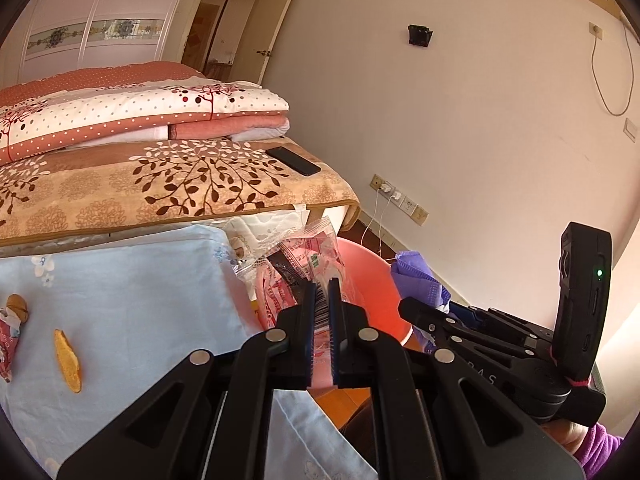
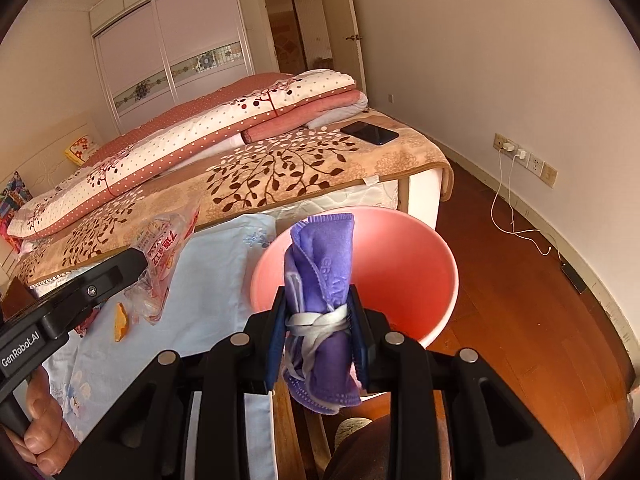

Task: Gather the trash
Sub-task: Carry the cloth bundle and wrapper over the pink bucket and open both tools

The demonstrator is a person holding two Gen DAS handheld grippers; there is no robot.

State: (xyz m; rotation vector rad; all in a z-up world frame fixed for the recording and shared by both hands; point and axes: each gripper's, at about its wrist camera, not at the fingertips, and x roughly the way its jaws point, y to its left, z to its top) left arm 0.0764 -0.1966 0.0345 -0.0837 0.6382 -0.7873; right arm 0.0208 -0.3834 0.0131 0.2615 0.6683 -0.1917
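While held, purple mask [image 2: 320, 280] above pink bin [image 2: 400, 264].

The left gripper [image 1: 323, 286] is matt black plastic with dull metal pivot discs, its ribbed blue-edged jaws pinching a crinkly, glossy clear plastic wrapper [image 1: 308, 256] printed in pink. The right gripper [image 2: 318, 304] is of the same make and clamps a soft, fleecy purple face mask [image 2: 320, 276] bound by white elastic, above a smooth, faintly shiny pink plastic bin [image 2: 404, 276]. Pale blue cloth [image 1: 132, 280] covers the tabletop, the bed [image 2: 320, 164] bears a plush-looking blanket, and the floor [image 2: 520, 320] seems polished wood.
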